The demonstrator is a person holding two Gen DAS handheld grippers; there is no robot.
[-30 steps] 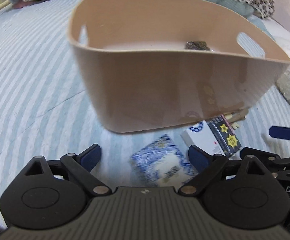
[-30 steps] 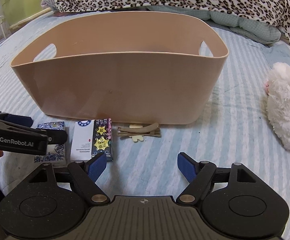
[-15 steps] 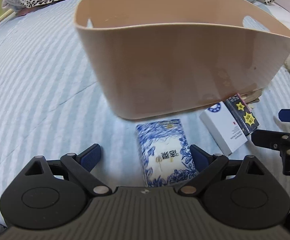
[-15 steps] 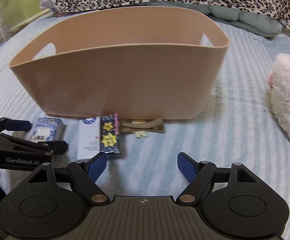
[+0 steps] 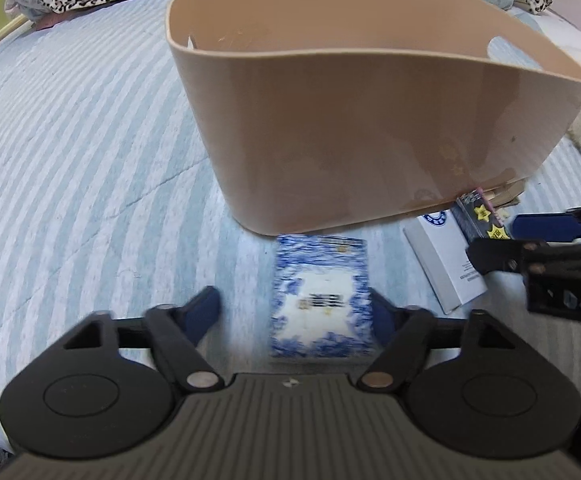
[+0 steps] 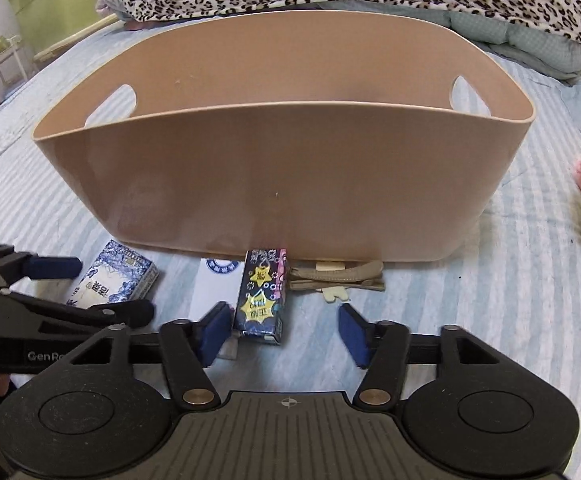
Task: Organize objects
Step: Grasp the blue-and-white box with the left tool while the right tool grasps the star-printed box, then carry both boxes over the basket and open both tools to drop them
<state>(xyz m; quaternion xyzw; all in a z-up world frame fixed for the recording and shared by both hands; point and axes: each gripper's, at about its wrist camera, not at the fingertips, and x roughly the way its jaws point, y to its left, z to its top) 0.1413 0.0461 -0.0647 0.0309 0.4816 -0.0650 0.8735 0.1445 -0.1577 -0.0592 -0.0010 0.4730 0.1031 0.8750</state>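
Currently, both jaw sets were closing, neither yet gripping: left gripper [image 5: 294, 308] straddled blue-white box [image 5: 321, 300]; right gripper [image 6: 282, 330] straddled dark star box [image 6: 261, 300]. Rec. centring pads before lifting twd tub [image 6: 282, 184] ahead.

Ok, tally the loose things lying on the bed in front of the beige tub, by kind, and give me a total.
Small boxes: 3 — blue-and-white patterned box, white box, dark box with yellow stars
Beige hair clips: 1 bunch, too overlapped to count singly
Total: 4 lying loose in front of the beige tub
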